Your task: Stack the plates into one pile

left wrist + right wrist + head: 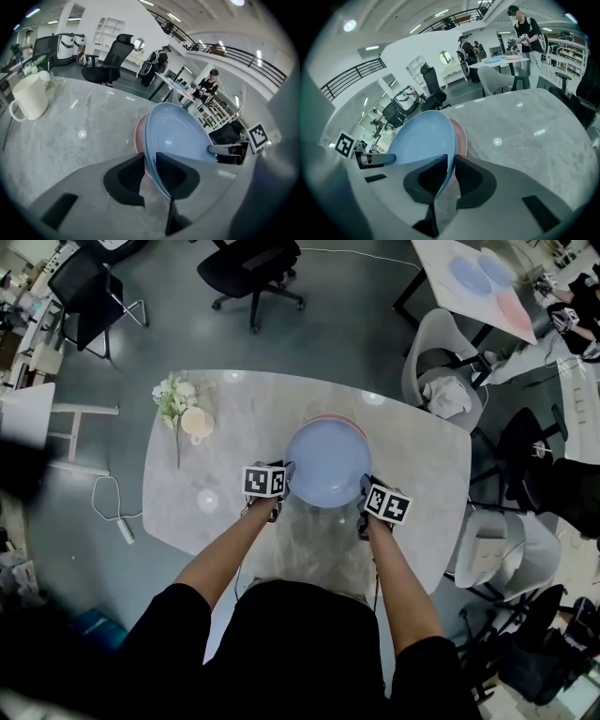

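A light blue plate (327, 463) is held by its rim from both sides, over a pink plate (328, 417) that lies on the marble table (187, 493). Only the pink plate's far rim shows in the head view. My left gripper (284, 476) is shut on the blue plate's left rim, and my right gripper (365, 487) on its right rim. In the left gripper view the blue plate (180, 136) passes edge-on between the jaws, with the pink plate (139, 136) just behind it. The right gripper view shows the same: blue plate (419, 140), pink plate (461, 133). I cannot tell whether the plates touch.
A cream mug (197, 423) and a spray of white flowers (174, 395) stand at the table's far left; the mug (29, 98) also shows in the left gripper view. Chairs (441, 371) surround the table. People stand at another table (506, 58) in the background.
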